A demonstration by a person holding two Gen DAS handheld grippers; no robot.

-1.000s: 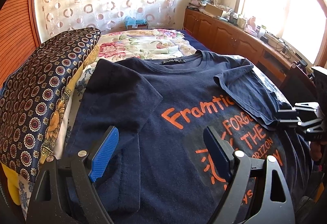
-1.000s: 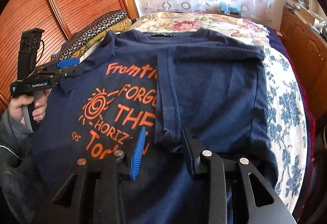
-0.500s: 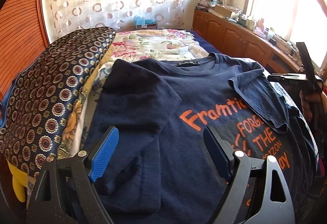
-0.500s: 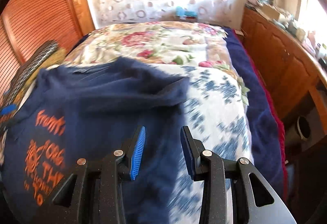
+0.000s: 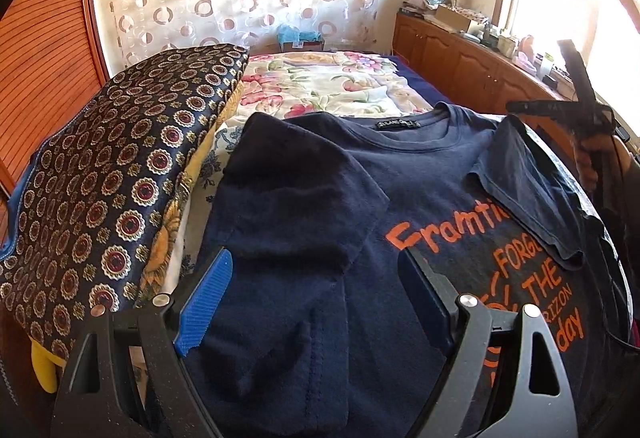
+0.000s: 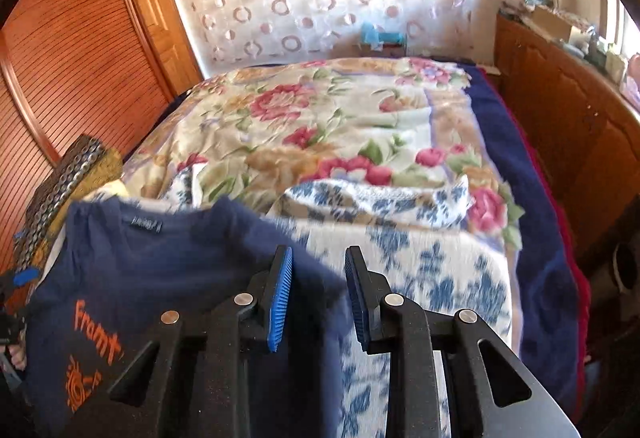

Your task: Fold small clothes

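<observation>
The navy T-shirt (image 5: 400,222) lay face up on the bed (image 6: 420,270), its orange print showing, with both sleeves already turned in over the chest. The left hand-held gripper (image 5: 316,298) hovered above the shirt's folded left side with its fingers spread wide and nothing between them.

The right hand-held gripper (image 6: 318,298) was partly closed and pinched nothing; the shirt's edge lay below and to its left, floral bedding ahead of it. In the left wrist view it stood raised beyond the shirt's right shoulder.

A second earlier that gripper had been low over the lower part of the shirt, straddling the edge of the folded-in right panel. It had since let go and swung out sideways, so its view now looked past the shirt onto the bedspread. The left gripper had hardly shifted.

That suggested the right side fold was finished, and the lengthwise fold, hem toward collar, was probably next.
</observation>
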